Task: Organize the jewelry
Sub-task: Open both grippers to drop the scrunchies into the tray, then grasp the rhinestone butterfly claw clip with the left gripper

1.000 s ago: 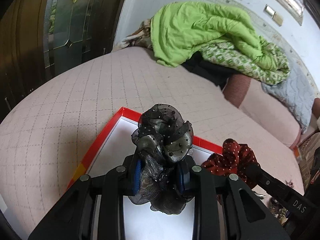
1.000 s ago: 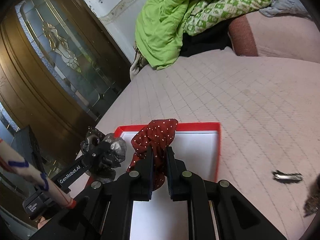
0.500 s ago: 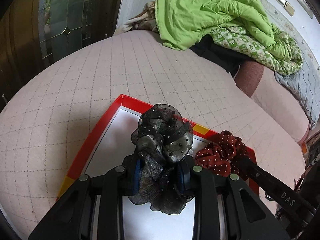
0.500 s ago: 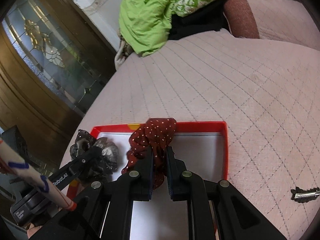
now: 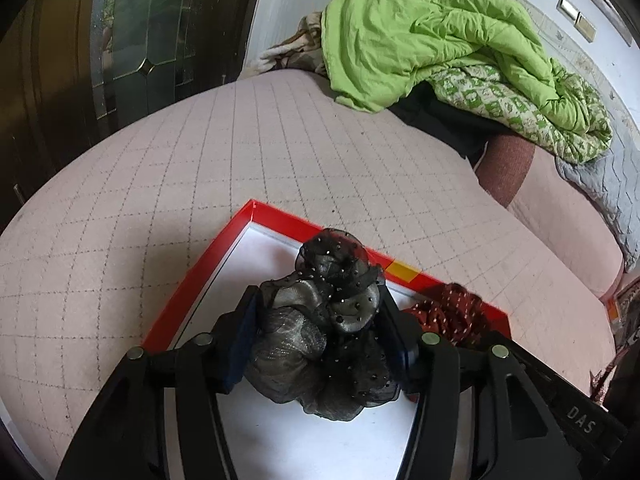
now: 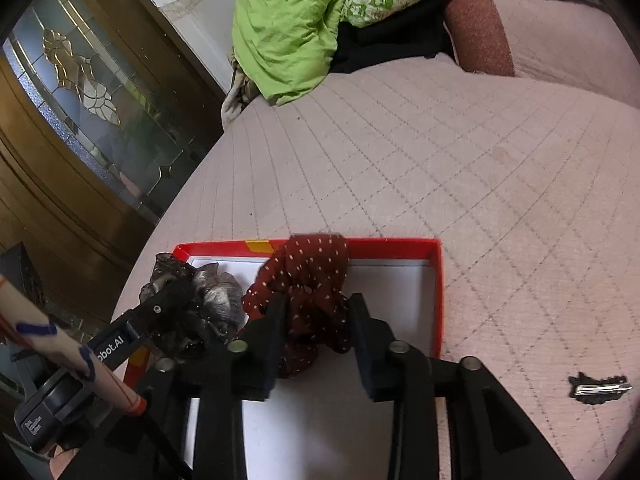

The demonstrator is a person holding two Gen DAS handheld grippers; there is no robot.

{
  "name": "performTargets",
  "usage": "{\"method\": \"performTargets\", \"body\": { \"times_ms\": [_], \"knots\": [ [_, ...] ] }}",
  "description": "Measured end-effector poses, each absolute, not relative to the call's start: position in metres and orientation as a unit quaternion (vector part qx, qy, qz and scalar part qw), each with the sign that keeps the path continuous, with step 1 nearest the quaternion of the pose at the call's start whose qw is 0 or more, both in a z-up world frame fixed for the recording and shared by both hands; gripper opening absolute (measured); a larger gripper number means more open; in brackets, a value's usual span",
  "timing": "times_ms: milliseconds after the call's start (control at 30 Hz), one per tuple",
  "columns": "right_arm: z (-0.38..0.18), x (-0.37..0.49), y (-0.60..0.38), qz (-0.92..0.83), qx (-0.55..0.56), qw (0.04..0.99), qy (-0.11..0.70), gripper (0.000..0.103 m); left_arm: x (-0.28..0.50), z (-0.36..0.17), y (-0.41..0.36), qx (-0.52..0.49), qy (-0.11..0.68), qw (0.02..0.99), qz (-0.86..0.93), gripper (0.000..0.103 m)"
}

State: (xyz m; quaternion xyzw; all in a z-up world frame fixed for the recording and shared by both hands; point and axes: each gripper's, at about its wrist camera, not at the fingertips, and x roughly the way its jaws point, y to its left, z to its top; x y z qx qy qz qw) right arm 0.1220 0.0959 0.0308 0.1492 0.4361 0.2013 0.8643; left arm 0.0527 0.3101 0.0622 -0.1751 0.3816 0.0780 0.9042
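A red-rimmed white tray lies on the pink quilted bed; it also shows in the right wrist view. My left gripper is open, its jaws spread around a black and grey mesh scrunchie that rests in the tray. My right gripper is open, jaws apart on either side of a dark red dotted scrunchie that lies in the tray against its far rim. The red scrunchie shows to the right in the left wrist view, and the mesh scrunchie to the left in the right wrist view.
A black and silver hair clip lies on the bed right of the tray. A green quilt is piled at the far end of the bed. A dark wood and glass door stands to the left.
Both grippers came down over the tray and both sets of jaws opened. The mesh scrunchie and the red scrunchie are let go and now rest in the tray.
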Motion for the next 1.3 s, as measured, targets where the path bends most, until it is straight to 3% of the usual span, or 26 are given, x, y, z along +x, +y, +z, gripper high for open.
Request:
{"method": "performTargets", "body": {
  "times_ms": [400,667,867,1033,1300],
  "knots": [
    [0.064,0.060,0.029,0.201,0.180,0.881,0.389,0.038,0.021,0.102,0.274,-0.149,0.285,0.945,0.065,0.055],
    [0.030,-0.036,-0.078,0.165,0.217,0.864,0.422,0.038,-0.004,0.123,0.200,-0.122,0.253,0.960,-0.014,0.056],
    [0.009,-0.095,-0.199,0.023,0.264,0.857,0.442,0.038,-0.018,0.113,0.130,-0.088,0.279,0.952,-0.091,0.057],
    [0.045,-0.131,-0.277,-0.186,0.244,0.882,0.357,0.043,-0.022,0.102,0.081,-0.073,0.313,0.935,-0.149,0.057],
    [0.081,-0.109,-0.251,-0.069,0.204,0.927,0.306,0.053,-0.031,0.082,0.020,-0.029,0.354,0.909,-0.216,0.057]
  ]
}}
